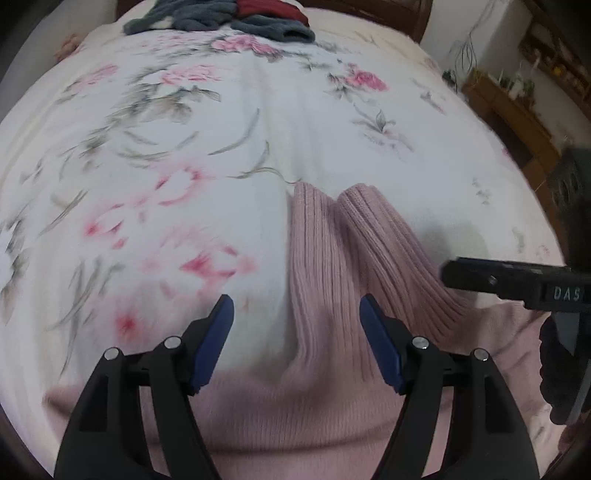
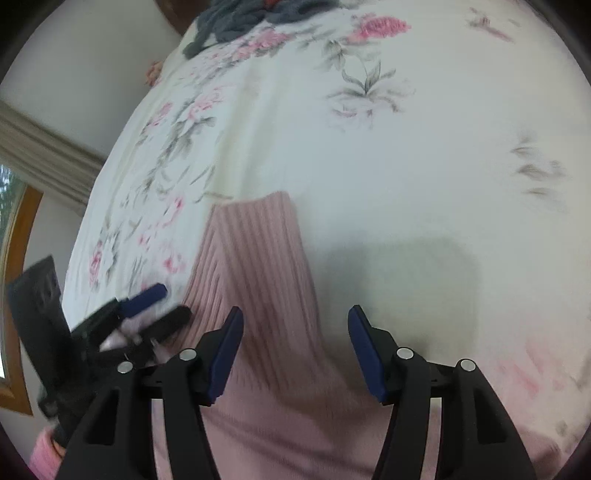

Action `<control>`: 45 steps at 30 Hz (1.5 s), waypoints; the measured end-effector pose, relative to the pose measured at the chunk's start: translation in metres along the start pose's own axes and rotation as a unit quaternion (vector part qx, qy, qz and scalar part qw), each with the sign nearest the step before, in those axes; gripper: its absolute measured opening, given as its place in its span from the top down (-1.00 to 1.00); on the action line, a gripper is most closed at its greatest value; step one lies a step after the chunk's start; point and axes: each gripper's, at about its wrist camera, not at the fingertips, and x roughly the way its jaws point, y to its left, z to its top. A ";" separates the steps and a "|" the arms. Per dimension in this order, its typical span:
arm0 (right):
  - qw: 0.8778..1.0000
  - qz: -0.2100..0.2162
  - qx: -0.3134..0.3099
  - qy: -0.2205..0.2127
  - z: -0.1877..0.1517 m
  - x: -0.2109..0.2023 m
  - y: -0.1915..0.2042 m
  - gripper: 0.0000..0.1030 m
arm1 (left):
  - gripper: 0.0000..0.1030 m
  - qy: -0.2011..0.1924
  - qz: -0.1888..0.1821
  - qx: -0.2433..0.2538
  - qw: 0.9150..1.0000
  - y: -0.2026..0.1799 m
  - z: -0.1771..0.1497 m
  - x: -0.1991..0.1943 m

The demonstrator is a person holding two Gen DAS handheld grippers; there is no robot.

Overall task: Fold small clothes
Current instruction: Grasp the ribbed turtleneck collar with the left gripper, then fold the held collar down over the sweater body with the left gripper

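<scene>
Pink knit sweater (image 1: 332,280) under parted left tongs (image 1: 296,345)

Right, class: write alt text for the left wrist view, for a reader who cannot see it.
An open left claw hovers over a pink ribbed knit garment lying on a floral bedspread, its two sleeves pointing away side by side. The right claw's black body enters from the right, and dark clothes are piled at the far edge.
</scene>
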 end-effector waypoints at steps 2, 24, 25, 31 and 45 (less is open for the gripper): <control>1.000 0.001 0.012 0.008 0.008 0.018 -0.002 -0.17 | -0.32 0.017 0.001 -0.009 1.000 0.001 0.003 0.015; 0.980 0.045 -0.182 -0.071 -0.093 -0.091 0.052 0.81 | 0.83 -0.090 -0.133 0.070 0.984 -0.021 -0.078 -0.089; 0.979 0.042 -0.188 -0.066 -0.102 -0.092 0.052 0.81 | 0.82 -0.083 -0.133 0.077 0.985 -0.021 -0.087 -0.090; 0.975 0.024 -0.219 -0.001 -0.159 -0.082 0.043 0.73 | 0.68 -0.033 -0.131 0.102 0.986 0.000 -0.144 -0.100; 0.994 0.104 0.004 0.034 -0.116 -0.044 -0.006 0.13 | 0.30 0.026 -0.206 -0.093 0.974 0.043 -0.108 -0.052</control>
